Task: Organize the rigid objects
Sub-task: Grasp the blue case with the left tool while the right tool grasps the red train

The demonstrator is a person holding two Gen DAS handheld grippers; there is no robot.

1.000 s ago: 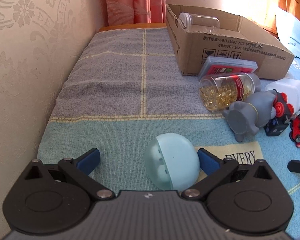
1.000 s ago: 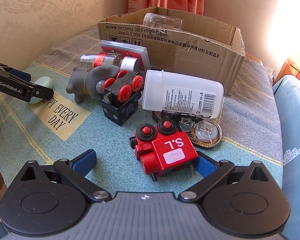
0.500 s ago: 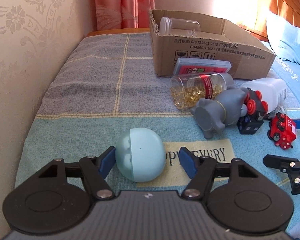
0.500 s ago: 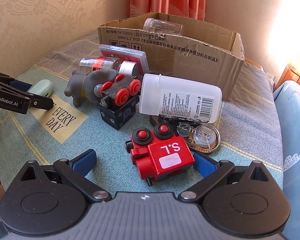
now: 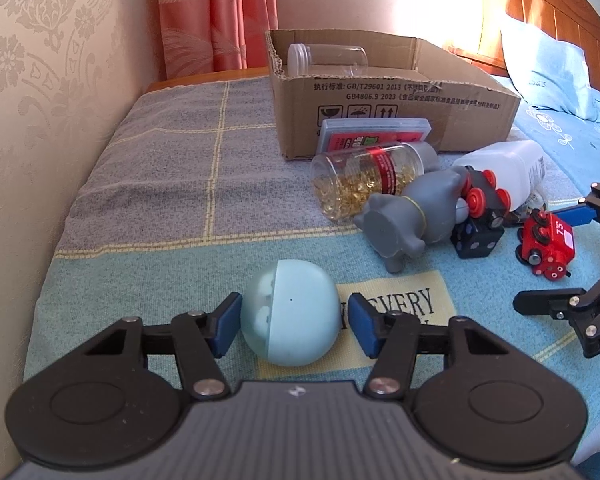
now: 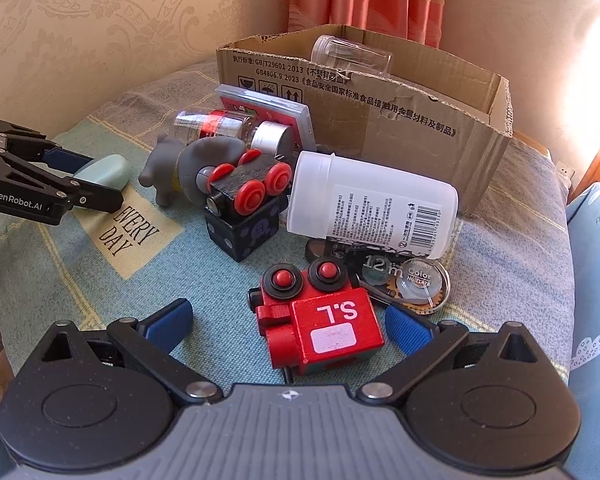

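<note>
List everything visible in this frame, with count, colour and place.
cardboard box: 1, brown, at the back
clear jar: 1, in the box
flat case: 1, red and grey, leaning on the box
capsule bottle: 1, clear, golden capsules
elephant toy: 1, grey
black train: 1, red wheels
white bottle: 1, lying down
tape disc: 1, clear
red train: 1, between right jaws
earbud case: 1, pale blue, between left jaws
left hand-held gripper: open
right hand-held gripper: open
</note>
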